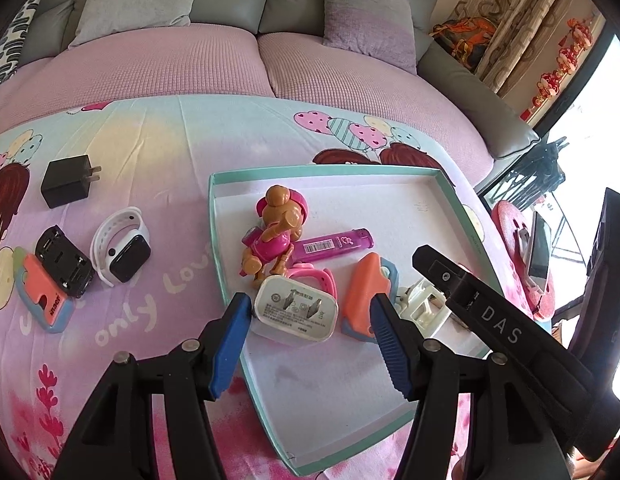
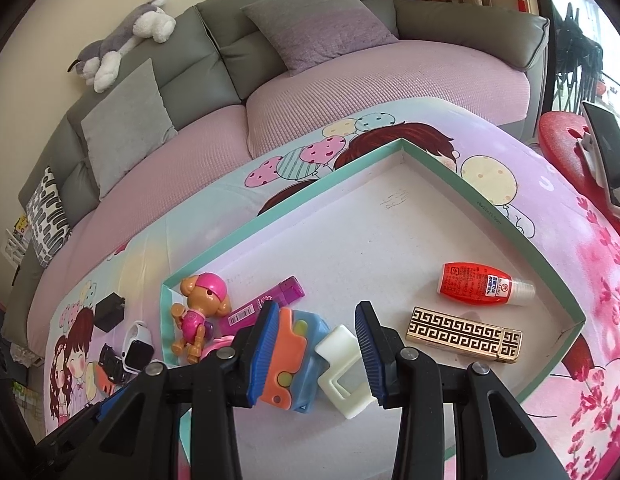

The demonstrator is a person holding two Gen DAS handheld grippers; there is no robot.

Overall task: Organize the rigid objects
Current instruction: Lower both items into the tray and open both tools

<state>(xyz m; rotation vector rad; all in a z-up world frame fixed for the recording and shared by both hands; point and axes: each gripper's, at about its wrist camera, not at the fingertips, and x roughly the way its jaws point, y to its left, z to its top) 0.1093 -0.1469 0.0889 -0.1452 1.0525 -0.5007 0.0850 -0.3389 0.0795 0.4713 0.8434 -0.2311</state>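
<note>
Straddling the white charger (image 1: 296, 311), left hand-held gripper (image 1: 308, 314) gapes wide, empty.

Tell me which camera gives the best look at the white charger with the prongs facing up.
The left wrist view: the white charger lies unobstructed between the open left gripper, prongs and label visible. In the right wrist view I can't make it out; it is probably hidden behind that gripper's finger.

You see a glossy plastic charger (image 1: 296, 312) on the tray's (image 1: 330, 174) matt paperboard (printed cloth beneath) — ribbed tool pads (image 1: 230, 344).
</note>
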